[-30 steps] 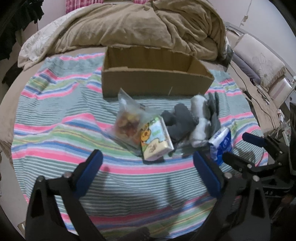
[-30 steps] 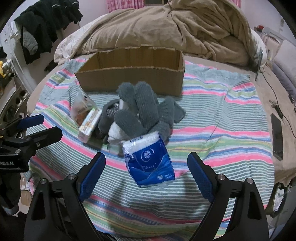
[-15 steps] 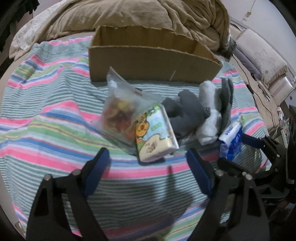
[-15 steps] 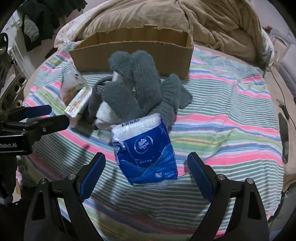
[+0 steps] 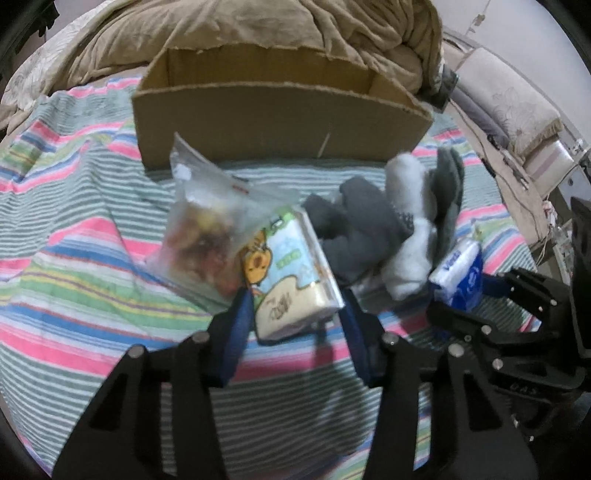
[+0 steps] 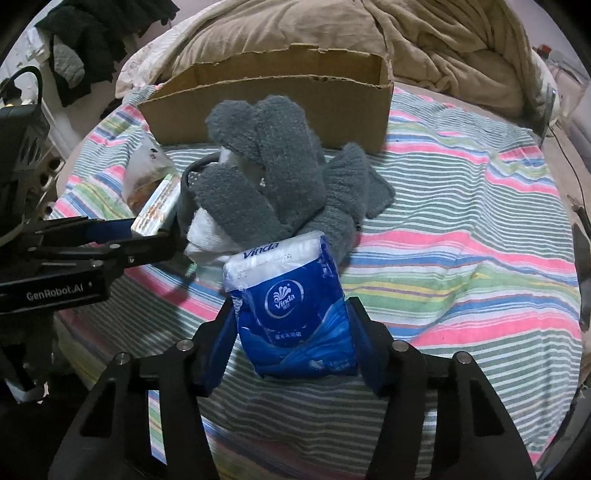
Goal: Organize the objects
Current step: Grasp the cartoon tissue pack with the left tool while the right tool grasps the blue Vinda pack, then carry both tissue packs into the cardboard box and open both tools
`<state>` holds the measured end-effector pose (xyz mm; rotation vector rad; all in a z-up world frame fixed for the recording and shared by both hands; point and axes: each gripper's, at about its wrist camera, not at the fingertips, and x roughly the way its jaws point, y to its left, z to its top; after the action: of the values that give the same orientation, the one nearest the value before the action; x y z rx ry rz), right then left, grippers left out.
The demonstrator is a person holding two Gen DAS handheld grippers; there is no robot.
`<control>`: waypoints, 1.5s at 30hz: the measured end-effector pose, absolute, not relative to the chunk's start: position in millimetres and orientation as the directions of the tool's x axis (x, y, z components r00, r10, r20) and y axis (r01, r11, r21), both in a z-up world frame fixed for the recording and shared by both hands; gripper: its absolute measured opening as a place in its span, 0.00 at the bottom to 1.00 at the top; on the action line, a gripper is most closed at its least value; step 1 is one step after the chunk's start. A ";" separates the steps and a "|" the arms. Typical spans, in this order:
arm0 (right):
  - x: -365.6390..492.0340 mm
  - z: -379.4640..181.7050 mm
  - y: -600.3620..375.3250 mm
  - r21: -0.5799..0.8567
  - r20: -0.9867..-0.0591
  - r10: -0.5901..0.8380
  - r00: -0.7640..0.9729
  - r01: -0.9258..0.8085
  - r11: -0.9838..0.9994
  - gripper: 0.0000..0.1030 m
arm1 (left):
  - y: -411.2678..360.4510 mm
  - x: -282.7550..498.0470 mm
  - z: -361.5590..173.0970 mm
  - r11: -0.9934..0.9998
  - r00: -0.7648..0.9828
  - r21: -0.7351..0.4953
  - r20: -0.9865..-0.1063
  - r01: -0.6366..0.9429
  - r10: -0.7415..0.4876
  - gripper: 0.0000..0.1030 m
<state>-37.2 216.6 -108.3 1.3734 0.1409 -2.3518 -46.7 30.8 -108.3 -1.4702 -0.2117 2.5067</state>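
An open cardboard box (image 5: pixel 280 122) stands on the striped blanket, also in the right wrist view (image 6: pixel 273 96). In front of it lie a clear snack bag (image 5: pixel 207 236), a cartoon tissue pack (image 5: pixel 291 280), grey and white gloves and socks (image 5: pixel 388 229) and a blue Vinda tissue pack (image 6: pixel 291 306). My left gripper (image 5: pixel 293 314) has closed around the cartoon tissue pack, fingers at its two sides. My right gripper (image 6: pixel 290 332) has closed around the blue Vinda pack (image 5: pixel 460 273), fingers against its sides. The gloves (image 6: pixel 273 177) lie just behind that pack.
A rumpled tan duvet (image 5: pixel 258 33) lies behind the box. The striped blanket (image 6: pixel 461 229) stretches to the right. Dark clothes (image 6: pixel 85 48) hang at the far left. A bedside cushion (image 5: pixel 517 107) and cables sit at the right edge of the bed.
Both grippers moved forward and down onto the packs, and their fingers narrowed from wide open to touching the packs' sides.
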 end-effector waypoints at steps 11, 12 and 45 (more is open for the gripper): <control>-32.8 -84.0 218.2 0.139 -0.822 -0.333 -0.462 0.404 -0.904 0.52 | 28.6 -40.6 -87.8 -0.943 -0.518 -0.288 -0.788 -0.165 0.331 0.44; -32.1 -81.0 218.5 0.139 -0.818 -0.334 -0.467 0.404 -0.904 0.52 | 25.6 -36.9 -84.3 -0.942 -0.523 -0.291 -0.784 -0.169 0.336 0.44; -42.1 -17.9 220.3 0.138 -0.727 -0.385 -0.569 0.427 -0.893 0.52 | 7.2 -29.2 -5.9 -0.920 -0.634 -0.332 -0.671 -0.208 0.385 0.28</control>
<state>-42.1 220.3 -17.9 1.1112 0.0725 -2.4365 -29.2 7.2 -5.9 -1.1244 -0.3193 2.5545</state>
